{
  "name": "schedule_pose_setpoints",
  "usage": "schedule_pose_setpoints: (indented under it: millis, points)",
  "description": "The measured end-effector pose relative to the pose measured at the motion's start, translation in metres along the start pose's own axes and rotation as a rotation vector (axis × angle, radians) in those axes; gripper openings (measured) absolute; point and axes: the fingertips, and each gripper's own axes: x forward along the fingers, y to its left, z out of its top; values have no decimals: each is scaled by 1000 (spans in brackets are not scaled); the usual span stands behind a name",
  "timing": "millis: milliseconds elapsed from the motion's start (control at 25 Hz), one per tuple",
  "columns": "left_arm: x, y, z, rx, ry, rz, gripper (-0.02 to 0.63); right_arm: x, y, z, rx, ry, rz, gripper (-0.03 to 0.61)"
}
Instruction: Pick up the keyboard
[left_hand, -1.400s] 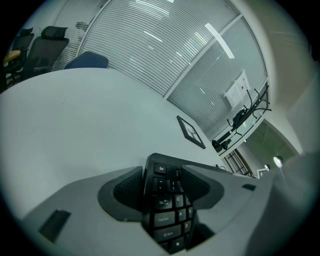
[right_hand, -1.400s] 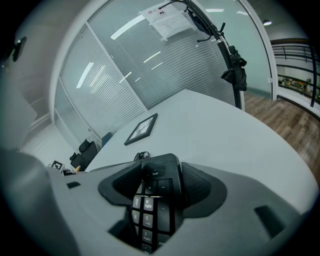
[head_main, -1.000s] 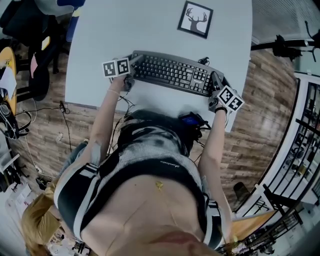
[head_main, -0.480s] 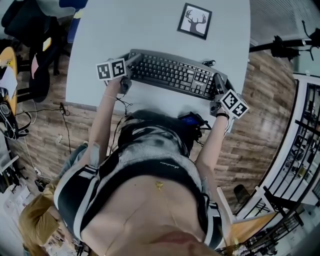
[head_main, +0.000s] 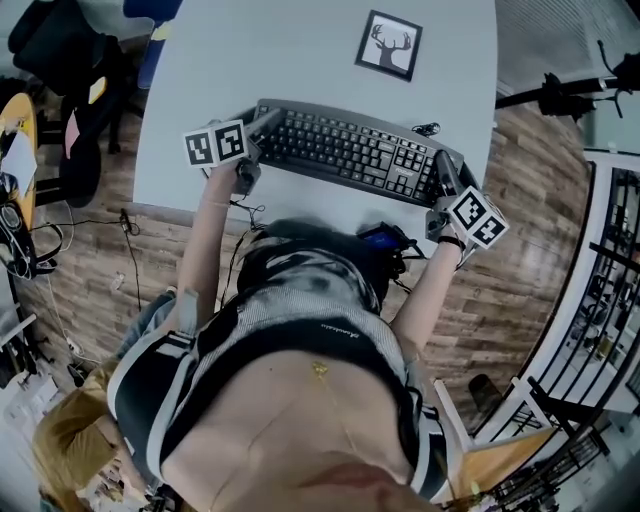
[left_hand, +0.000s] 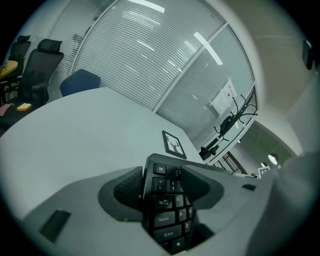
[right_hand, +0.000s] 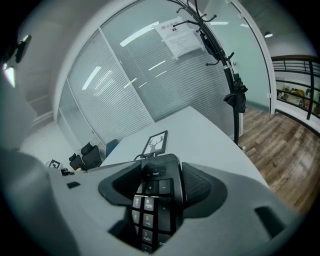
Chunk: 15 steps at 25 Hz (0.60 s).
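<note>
A black keyboard (head_main: 350, 150) lies crosswise over the near part of the white table (head_main: 250, 50). My left gripper (head_main: 262, 125) is shut on its left end, my right gripper (head_main: 445, 175) on its right end. In the left gripper view the Esc-key end of the keyboard (left_hand: 162, 215) is clamped between the pads of the left gripper (left_hand: 161, 187). The right gripper view shows the number-pad end of the keyboard (right_hand: 152, 205) pinched by the right gripper (right_hand: 159, 186). Whether the keyboard touches the table I cannot tell.
A framed deer picture (head_main: 390, 44) lies farther back on the table. The keyboard's cable (head_main: 428, 128) curls behind its right end. Dark office chairs (head_main: 70, 80) stand at the left, and a black coat stand (head_main: 570, 90) at the right over the wood floor.
Both grippers, with the keyboard between them, have spread outward in the head view and the keyboard looks slightly larger, as if raised toward the camera. The grip is unchanged.
</note>
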Motion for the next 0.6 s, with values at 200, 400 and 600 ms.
schedule_pose_setpoints:
  millis: [200, 400, 600]
  points:
    - [-17, -13, 11, 18, -27, 1, 229, -17, 12, 13, -7, -19, 6, 255]
    - [-35, -26, 22, 39, -42, 2, 227, -32, 24, 22, 1, -28, 10, 255]
    - [-53, -35, 28, 58, -64, -2, 227, -47, 35, 26, -2, -55, 22, 255]
